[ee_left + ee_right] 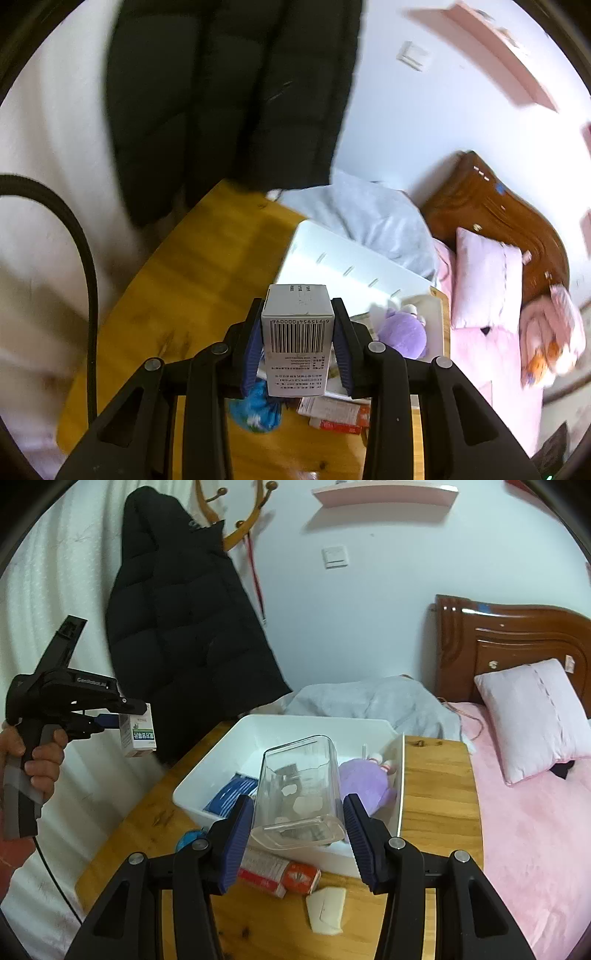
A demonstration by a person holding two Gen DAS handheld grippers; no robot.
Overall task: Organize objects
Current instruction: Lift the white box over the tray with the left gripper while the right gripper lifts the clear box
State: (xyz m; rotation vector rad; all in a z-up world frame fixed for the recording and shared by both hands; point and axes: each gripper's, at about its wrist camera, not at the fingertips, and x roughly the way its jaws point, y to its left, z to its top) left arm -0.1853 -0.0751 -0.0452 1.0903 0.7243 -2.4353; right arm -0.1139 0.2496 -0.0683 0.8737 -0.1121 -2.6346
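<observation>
Over table (436, 775), my left tongs (297, 332) pinching carton (297, 325) across flat sides: light, crushable. My right tongs (298, 825) gripping jug (299, 786): rigid, slick, probably light.

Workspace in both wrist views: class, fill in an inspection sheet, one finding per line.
Surface: wooden table, partly bare.
Job's things: white bin holding purple plush; small box; clear container.
Clutter: red-white carton, blue item, white pad.
Grippers: left gripper shut on small box; right gripper shut on clear container.
Cables: black cable.
Surroundings: black coat, bed, pink pillow.
</observation>
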